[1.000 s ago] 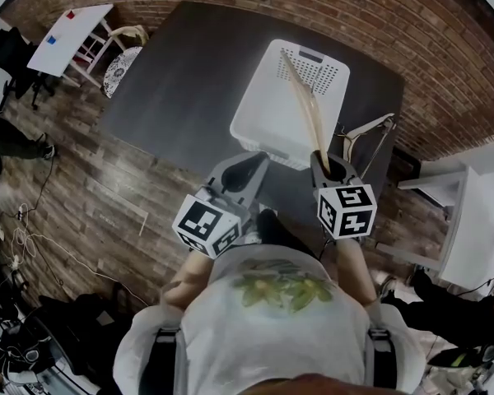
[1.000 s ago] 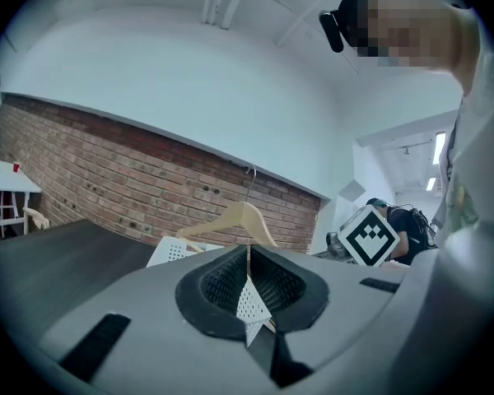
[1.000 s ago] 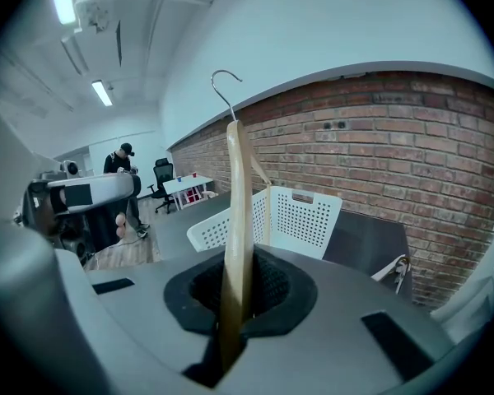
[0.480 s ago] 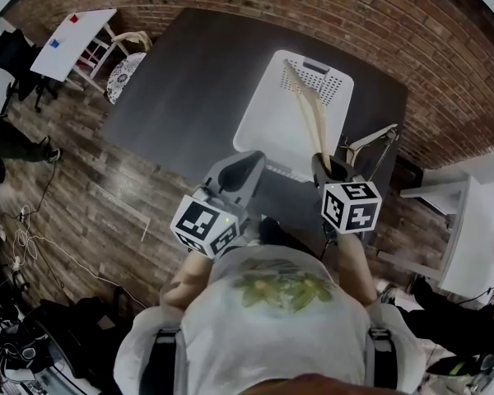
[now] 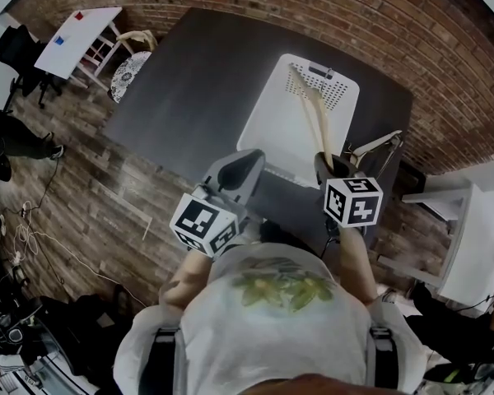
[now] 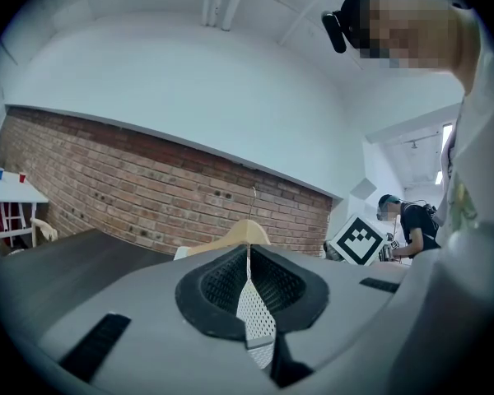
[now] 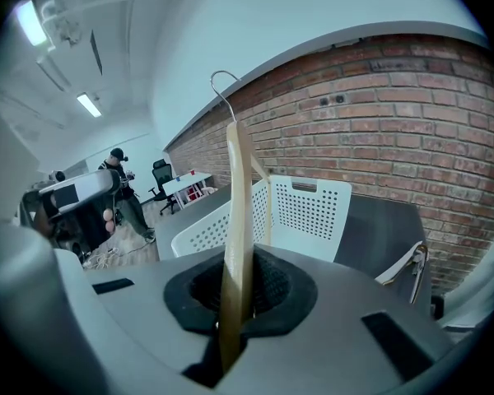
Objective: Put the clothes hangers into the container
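Right gripper (image 5: 328,162) centre right clamping wooden hanger (image 5: 316,120) over white container (image 5: 260,127), left gripper (image 5: 242,166) beside it seemingly closed, empty, second hanger (image 5: 375,144) at right edge.

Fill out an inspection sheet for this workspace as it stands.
Surface: dark table.
Job's things: white perforated container on the table; wooden hanger held, reaching over the container in the head view; second hanger lying on the table, right of the container.
Clutter: nothing seen on the table.
Grippers: right gripper shut on the wooden hanger; left gripper shut, empty.
Cables: loose cables on the wood floor.
Surroundings: brick wall; white side table.
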### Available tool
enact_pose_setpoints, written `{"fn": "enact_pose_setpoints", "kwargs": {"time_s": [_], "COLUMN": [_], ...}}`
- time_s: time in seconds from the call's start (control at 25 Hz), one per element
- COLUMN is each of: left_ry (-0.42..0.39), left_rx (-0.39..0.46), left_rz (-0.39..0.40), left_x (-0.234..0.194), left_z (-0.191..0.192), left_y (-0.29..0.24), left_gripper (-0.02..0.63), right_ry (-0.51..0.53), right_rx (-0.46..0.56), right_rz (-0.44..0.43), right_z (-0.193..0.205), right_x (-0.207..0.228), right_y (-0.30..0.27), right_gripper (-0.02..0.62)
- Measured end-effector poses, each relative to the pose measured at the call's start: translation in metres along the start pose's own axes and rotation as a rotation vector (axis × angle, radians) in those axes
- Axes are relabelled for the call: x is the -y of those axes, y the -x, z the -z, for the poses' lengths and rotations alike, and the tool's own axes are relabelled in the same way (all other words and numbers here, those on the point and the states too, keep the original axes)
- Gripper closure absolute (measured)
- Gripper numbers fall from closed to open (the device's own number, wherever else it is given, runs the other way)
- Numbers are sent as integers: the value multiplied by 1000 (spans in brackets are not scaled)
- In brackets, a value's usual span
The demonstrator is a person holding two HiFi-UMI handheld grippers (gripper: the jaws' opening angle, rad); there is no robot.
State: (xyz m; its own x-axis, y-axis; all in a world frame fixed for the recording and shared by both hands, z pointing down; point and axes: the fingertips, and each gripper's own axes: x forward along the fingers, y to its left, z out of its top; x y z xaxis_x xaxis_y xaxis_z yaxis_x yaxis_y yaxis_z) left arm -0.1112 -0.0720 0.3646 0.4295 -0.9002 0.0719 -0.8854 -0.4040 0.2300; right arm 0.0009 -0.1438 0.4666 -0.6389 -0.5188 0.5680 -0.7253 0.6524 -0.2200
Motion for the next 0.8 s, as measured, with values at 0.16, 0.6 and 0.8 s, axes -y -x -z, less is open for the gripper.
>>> {"fn": "enact_pose_setpoints", "kwargs": {"time_s": [0.16, 0.6, 0.8], "left_ry": [-1, -1, 0], "left_rx": [1, -6, -11], "left_rz": [-2, -12, -8], "left_x": [-3, -11, -13], "left_z": [1, -2, -2], "left_y": [-3, -16, -22], "left_gripper": [568, 568, 568], "right_ry": [3, -9, -7], "right_rx": [-14, -67, -92], "right_rz": [2, -4, -11], "right_z": [0, 3, 7], "right_x": [4, 15, 18], "right_y": [-6, -26, -33], "right_gripper": [561, 561, 561]}}
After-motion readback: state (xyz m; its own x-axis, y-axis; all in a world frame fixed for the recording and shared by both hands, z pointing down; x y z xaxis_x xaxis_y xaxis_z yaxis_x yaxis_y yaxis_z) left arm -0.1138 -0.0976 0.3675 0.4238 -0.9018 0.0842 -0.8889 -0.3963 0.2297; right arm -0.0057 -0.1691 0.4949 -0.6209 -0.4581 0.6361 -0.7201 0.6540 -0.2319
